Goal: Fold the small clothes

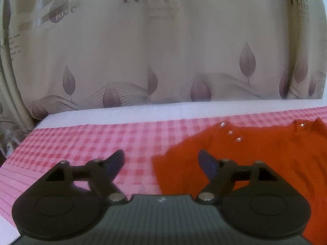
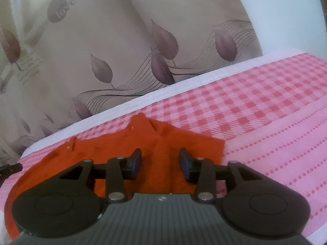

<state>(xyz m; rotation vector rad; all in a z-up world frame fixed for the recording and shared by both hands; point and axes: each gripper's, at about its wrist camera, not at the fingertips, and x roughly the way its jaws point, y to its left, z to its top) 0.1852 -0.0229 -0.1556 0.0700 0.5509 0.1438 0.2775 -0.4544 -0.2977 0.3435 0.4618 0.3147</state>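
A small orange-red garment with metal snap buttons lies flat on a pink checked cloth. My left gripper is open and empty at the garment's left edge, its right finger over the fabric. In the right wrist view the same garment lies below my right gripper, which is open and empty, with a raised fold of the fabric between its fingers. The left gripper's tip shows at the far left of that view.
The pink checked cloth covers a white surface whose far edge runs along a beige curtain with purple leaf prints. A white wall is at the right.
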